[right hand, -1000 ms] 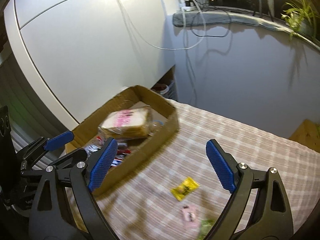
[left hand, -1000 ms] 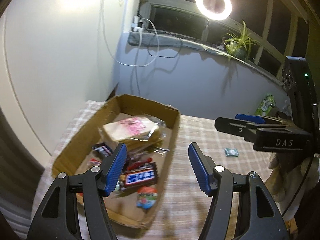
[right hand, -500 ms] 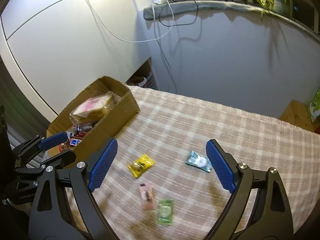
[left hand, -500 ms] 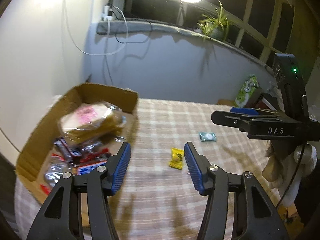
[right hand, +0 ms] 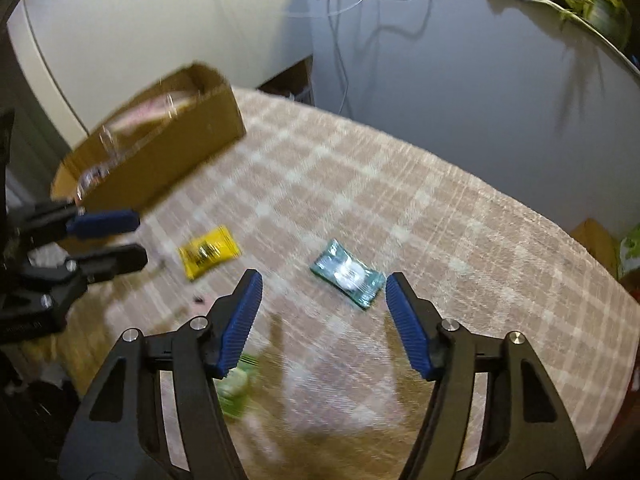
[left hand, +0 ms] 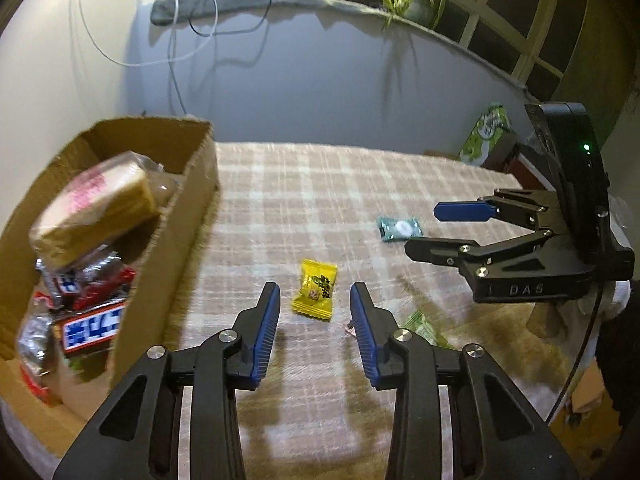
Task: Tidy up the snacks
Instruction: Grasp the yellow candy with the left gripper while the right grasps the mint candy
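A yellow candy packet [left hand: 316, 291] [right hand: 208, 253] lies on the checked tablecloth just ahead of my left gripper [left hand: 315, 304]. Its jaws are closing and the pads stand apart from the packet. A teal candy packet [right hand: 347, 273] [left hand: 400, 229] lies just ahead of my right gripper [right hand: 322, 294], between the lines of its two fingers. Those jaws are closing too, with no pad on the packet. A cardboard box [left hand: 176, 216] [right hand: 168, 152] at the left holds wrapped bread [left hand: 96, 208] and chocolate bars [left hand: 94, 324].
A green packet [right hand: 236, 384] [left hand: 422, 326] and a small pink packet [left hand: 350, 329] lie near the table's front, partly hidden by fingers. A green bag [left hand: 486, 132] stands beyond the far right edge. The wall, cables and a plant lie behind.
Both grippers swung right, away from the box, and came down toward the loose candies. Both pairs of jaws have narrowed. The yellow and teal packets now sit close ahead of the fingertips.
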`<move>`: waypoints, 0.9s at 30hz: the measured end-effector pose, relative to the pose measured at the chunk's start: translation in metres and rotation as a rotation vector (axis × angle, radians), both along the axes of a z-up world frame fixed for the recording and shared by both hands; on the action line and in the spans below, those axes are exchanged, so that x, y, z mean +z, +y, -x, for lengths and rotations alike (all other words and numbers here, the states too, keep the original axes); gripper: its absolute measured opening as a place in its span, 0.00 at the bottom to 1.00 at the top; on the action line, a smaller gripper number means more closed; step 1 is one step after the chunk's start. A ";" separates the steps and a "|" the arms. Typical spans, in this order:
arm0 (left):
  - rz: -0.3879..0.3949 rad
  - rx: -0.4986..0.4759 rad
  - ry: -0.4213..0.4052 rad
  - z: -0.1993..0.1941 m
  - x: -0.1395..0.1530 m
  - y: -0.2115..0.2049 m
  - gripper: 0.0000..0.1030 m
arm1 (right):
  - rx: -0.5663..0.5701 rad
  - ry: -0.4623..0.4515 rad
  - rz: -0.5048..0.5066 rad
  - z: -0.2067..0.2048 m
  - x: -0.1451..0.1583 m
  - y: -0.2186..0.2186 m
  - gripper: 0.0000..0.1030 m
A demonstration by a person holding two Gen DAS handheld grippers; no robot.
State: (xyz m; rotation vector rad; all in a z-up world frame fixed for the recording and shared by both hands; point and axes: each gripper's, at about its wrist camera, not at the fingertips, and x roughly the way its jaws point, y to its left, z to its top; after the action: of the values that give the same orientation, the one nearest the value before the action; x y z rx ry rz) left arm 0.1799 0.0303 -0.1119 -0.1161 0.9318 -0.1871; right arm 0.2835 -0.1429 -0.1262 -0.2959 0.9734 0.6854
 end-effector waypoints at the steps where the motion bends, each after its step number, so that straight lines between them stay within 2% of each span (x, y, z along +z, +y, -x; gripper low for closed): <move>1: -0.009 -0.006 0.009 -0.002 -0.004 -0.003 0.34 | 0.013 0.000 0.015 -0.001 -0.004 0.000 0.65; 8: -0.041 -0.022 0.058 -0.012 -0.023 -0.012 0.34 | 0.066 -0.001 0.043 -0.013 -0.018 0.002 0.63; 19: -0.115 -0.075 0.068 -0.028 -0.034 -0.025 0.34 | 0.118 -0.020 0.069 -0.025 -0.027 0.017 0.63; 21: -0.122 -0.079 0.067 -0.028 -0.036 -0.026 0.34 | 0.117 -0.021 0.073 -0.025 -0.027 0.016 0.57; 24: -0.125 -0.080 0.062 -0.028 -0.035 -0.028 0.23 | 0.119 -0.008 0.069 -0.024 -0.026 0.013 0.47; 27: -0.126 -0.084 0.056 -0.028 -0.036 -0.030 0.23 | 0.126 0.016 0.058 -0.023 -0.025 0.010 0.39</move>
State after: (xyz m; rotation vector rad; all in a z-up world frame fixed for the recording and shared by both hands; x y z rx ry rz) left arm 0.2082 0.0006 -0.1480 0.0347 1.0021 -0.2027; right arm 0.3065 -0.1327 -0.1509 -0.4061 0.9977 0.7761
